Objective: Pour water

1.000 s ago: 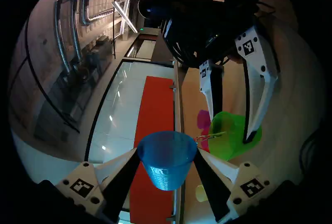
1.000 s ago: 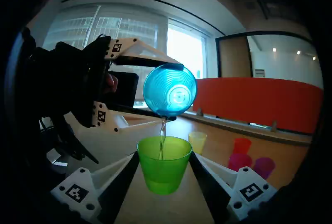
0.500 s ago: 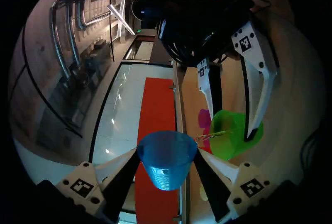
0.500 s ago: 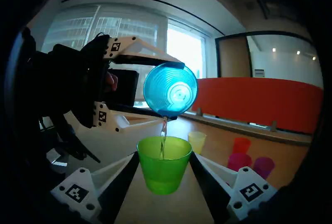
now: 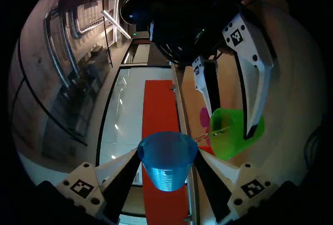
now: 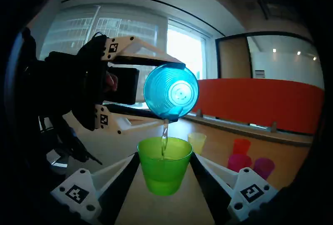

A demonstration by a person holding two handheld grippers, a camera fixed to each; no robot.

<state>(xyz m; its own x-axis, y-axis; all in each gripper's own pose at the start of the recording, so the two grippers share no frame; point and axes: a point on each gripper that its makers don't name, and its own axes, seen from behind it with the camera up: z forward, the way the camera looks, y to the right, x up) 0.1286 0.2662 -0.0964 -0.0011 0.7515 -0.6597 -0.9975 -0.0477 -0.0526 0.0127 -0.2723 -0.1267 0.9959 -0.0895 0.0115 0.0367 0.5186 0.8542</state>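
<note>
In the left gripper view my left gripper (image 5: 166,164) is shut on a blue cup (image 5: 167,164) that lies tipped on its side. A thin stream of water (image 6: 164,135) falls from the blue cup (image 6: 170,91) into a green cup (image 6: 165,164). My right gripper (image 6: 165,171) is shut on that green cup, held upright just under the blue one. The left gripper view also shows the green cup (image 5: 227,135) between the right gripper's white fingers (image 5: 254,83). The left gripper (image 6: 177,91) and the hand holding it appear at the left of the right gripper view.
On the wooden table (image 6: 216,146) beyond the green cup stand a yellow cup (image 6: 197,141), a red cup (image 6: 242,145), a pink cup (image 6: 240,161) and a purple cup (image 6: 264,167). A red partition (image 6: 266,102) runs behind them, with large windows (image 6: 125,29) at the left.
The blue cup has tipped a little further and the left gripper view has shifted. Water keeps streaming into the green cup, which has stayed in place.
</note>
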